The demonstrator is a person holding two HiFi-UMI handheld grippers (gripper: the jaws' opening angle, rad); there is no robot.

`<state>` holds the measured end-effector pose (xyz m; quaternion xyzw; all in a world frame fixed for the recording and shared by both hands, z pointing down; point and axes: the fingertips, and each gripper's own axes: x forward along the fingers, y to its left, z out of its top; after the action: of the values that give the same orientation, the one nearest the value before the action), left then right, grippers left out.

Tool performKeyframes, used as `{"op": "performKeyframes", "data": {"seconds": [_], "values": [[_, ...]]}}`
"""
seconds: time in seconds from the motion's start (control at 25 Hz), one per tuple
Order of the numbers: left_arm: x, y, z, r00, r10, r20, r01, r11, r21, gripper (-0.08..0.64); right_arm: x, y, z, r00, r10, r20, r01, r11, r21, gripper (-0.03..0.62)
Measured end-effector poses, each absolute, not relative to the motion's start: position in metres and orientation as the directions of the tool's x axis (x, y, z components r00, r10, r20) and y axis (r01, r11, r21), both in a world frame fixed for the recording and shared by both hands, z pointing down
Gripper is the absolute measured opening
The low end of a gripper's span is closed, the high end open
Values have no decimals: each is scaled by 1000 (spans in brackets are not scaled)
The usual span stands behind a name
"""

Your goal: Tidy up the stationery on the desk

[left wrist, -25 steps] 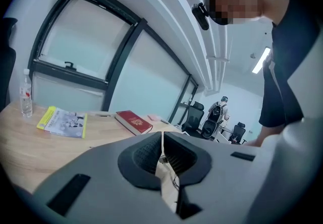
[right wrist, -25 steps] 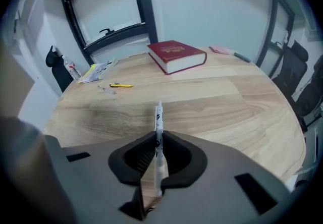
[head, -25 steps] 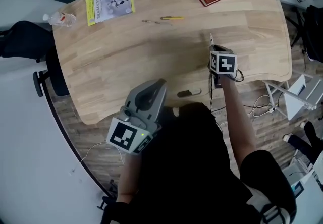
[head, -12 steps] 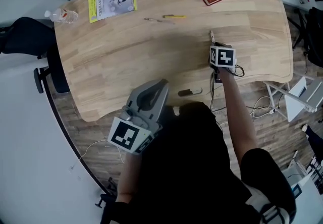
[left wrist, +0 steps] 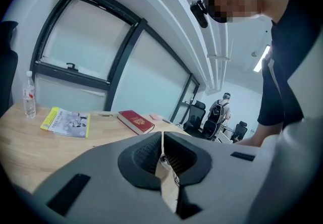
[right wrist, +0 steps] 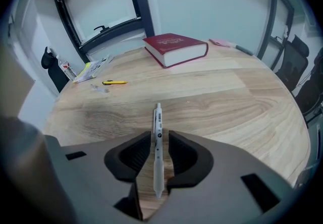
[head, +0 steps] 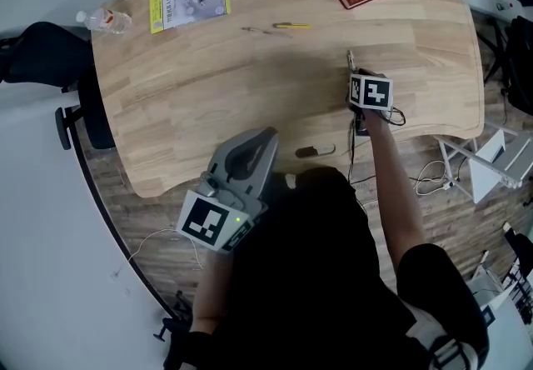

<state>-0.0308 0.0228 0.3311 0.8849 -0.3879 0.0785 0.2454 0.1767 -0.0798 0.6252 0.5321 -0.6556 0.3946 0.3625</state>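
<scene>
Wood-plank floor [head: 112,193], black-framed windows [left wrist: 75,41], black office chairs [left wrist: 198,116], ceiling strip light [left wrist: 260,61]

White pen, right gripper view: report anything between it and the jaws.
Nothing visible. The white pen lies between the right gripper's jaws, which have just been opening; nothing else sits in that gap.

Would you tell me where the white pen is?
In the right gripper view, the pen lies on the desk between the right gripper's jaws, which have just been opening, with the red book beyond.
</scene>
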Motion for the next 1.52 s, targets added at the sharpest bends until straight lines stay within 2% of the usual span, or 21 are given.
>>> {"op": "performKeyframes", "data": {"seconds": [0.2, 0.44, 0.6, 0.68, 0.96, 1.52], "values": [[-35, 23, 332, 679, -656, 329, -732, -570, 374, 40, 180, -78, 617, -207, -416, 886, -978, 77, -193, 153], [-36, 24, 331, 681, -657, 322, -729, -572, 376, 41, 184, -71, 594, -218, -440, 871, -975, 64, -211, 153], [-38, 25, 330, 679, -662, 317, -731, -567, 380, 41, 158, -70, 567, -252, -473, 844, -967, 149, -205, 153], [-39, 25, 330, 678, -665, 315, -731, -564, 383, 41, 133, -69, 555, -286, -483, 828, -953, 237, -191, 174], [-49, 23, 331, 663, -680, 314, -743, -545, 389, 41, 51, -84, 530, -325, -523, 788, -848, 531, 4, 178], [-88, 15, 341, 640, -694, 329, -758, -504, 413, 41, -21, -154, 584, -300, -500, 812, -721, 676, 150, 176]]}}
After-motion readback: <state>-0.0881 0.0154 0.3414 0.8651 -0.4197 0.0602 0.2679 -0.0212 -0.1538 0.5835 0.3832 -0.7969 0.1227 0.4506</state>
